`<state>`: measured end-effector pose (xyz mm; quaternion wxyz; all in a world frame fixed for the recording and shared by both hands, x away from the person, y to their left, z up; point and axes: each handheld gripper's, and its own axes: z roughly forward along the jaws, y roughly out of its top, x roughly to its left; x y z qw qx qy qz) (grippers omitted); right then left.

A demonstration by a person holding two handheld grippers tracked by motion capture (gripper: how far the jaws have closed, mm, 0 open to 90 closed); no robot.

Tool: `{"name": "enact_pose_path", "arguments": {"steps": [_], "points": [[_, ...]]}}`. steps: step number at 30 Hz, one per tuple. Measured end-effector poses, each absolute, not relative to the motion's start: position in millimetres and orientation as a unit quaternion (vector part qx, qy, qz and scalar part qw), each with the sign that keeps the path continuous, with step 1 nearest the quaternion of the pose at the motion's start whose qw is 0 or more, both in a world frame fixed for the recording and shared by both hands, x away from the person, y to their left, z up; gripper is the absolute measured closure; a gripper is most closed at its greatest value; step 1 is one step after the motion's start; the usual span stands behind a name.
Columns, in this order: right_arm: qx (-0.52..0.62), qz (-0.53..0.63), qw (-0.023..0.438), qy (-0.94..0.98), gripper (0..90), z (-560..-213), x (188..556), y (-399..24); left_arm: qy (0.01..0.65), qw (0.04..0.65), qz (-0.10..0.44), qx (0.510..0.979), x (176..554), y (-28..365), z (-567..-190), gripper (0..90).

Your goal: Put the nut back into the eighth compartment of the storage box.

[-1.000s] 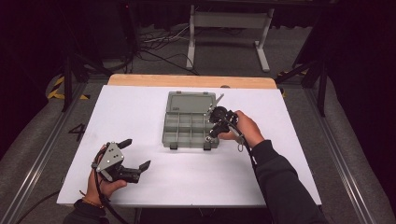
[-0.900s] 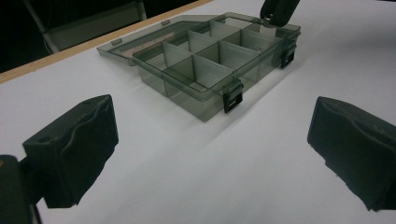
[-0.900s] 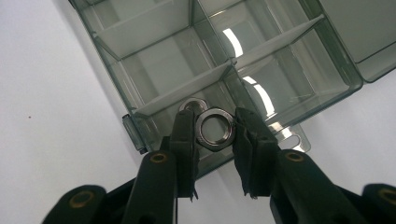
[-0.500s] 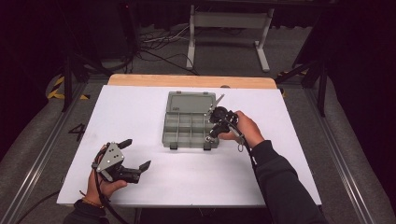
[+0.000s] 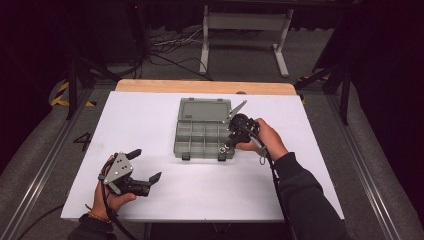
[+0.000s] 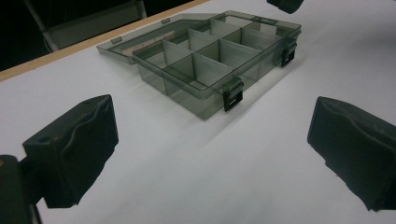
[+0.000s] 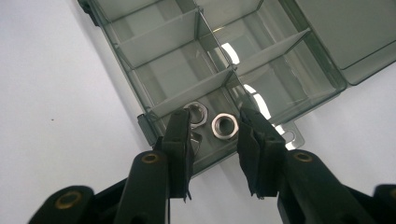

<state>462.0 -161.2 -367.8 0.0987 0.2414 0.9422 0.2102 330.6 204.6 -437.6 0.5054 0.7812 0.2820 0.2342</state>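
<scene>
A smoky clear compartment box (image 5: 202, 132) lies open in the middle of the white table, its lid flat behind it. My right gripper (image 5: 230, 145) points down over the box's front right compartment. In the right gripper view its jaws (image 7: 215, 119) have just been opening and stand a little apart with nothing pressed between the pads. Beneath them, two steel nuts (image 7: 225, 126) (image 7: 196, 113) lie in that compartment (image 7: 210, 140). My left gripper (image 5: 145, 164) rests at the front left, held in a hand, open wide with nothing in it (image 6: 210, 149) and facing the box (image 6: 205, 74).
The other compartments (image 7: 173, 35) of the box look bare. Two black latches (image 6: 232, 95) hang on its front wall. A wooden strip (image 5: 205, 86) runs along the table's far edge, with a metal stand (image 5: 245, 30) and cables on the floor beyond.
</scene>
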Motion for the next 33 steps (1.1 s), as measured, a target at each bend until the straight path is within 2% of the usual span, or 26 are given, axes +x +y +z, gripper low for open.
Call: {"name": "enact_pose_path", "arguments": {"steps": [14,33], "points": [[0.223,0.234,0.125,0.938,59.7,-362.4,436.2,-171.2,0.283,0.501,0.233,0.784,331.2,202.0,-438.9,2.4],[0.225,0.271,0.156,0.923,45.1,-363.3,412.8,-197.2,0.282,0.500,0.231,0.786,331.5,201.2,-439.2,2.4]]}}
